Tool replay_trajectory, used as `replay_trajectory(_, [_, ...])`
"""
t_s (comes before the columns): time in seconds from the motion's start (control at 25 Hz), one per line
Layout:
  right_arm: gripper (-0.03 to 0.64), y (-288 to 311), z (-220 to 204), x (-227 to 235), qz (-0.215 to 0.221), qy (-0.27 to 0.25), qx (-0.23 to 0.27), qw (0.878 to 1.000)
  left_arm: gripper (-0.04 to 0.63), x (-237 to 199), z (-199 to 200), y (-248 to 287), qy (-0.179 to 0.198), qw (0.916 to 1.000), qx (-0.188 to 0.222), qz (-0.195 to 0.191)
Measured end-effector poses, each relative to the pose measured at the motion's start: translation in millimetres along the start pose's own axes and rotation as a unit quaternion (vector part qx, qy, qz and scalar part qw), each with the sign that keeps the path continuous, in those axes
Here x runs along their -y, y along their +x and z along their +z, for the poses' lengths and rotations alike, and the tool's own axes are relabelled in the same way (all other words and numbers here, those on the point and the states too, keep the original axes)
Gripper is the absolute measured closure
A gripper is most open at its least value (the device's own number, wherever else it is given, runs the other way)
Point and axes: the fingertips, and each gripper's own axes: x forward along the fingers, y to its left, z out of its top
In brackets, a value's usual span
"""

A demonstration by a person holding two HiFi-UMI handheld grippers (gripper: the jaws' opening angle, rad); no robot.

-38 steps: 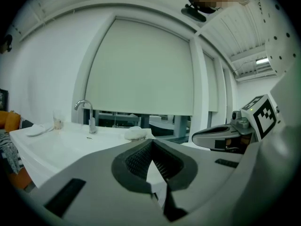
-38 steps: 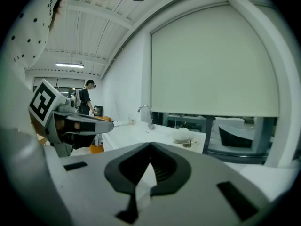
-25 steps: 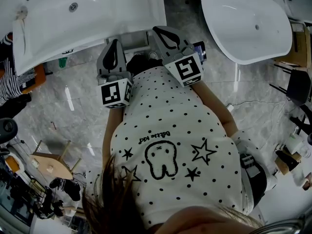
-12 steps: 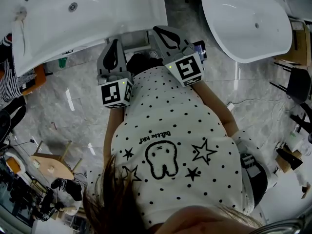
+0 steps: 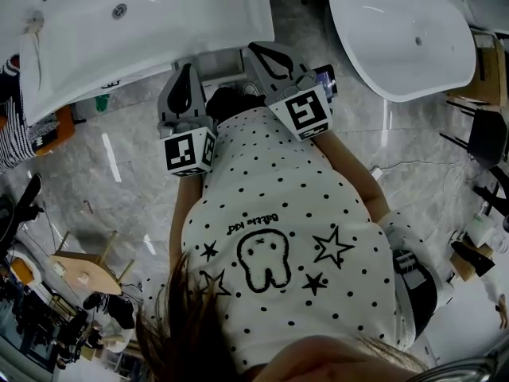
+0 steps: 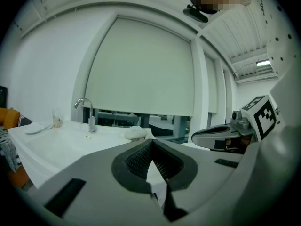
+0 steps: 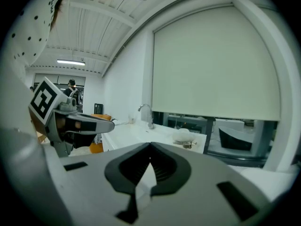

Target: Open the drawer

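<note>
1. Neither gripper has shifted; only the bystander's striped sleeve (image 5: 12, 134) at the left edge has moved.
2. The left gripper (image 5: 188, 68) and right gripper (image 5: 254, 48) hover side by side, jaws together on nothing.
3. Just past their tips, the drawer (image 5: 219, 62) front sits under the white counter (image 5: 199, 14).
4. Farther back, a faucet (image 6: 84, 108) stands on that counter.

Floor (image 5: 119, 181): grey marble-look tile, glossy, light streaks reflected. Long white counter (image 5: 175, 30) with sunken basin, chrome faucet (image 6: 91, 121) at far end. Oval white tub (image 5: 398, 46) just beside it. Wide window behind counter, pale roller blind (image 6: 141, 74) drawn most of way down, dark strip of glass below. White wall (image 6: 42, 74) to left. Slatted white ceiling (image 7: 89, 34), strip light (image 7: 70, 61) on. Small wooden stool (image 5: 79, 270) on floor; black chair (image 5: 485, 142) at edge.
</note>
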Motion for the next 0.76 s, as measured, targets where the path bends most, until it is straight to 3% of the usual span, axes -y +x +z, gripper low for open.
replay_trajectory(0.76, [0.603, -1.8, 0.9, -3.6, -0.008, -0.003, -0.001, 1.000, 0.591, -3.6, 0.3, -3.8, -0.004, 1.0000, 0.004, -0.003])
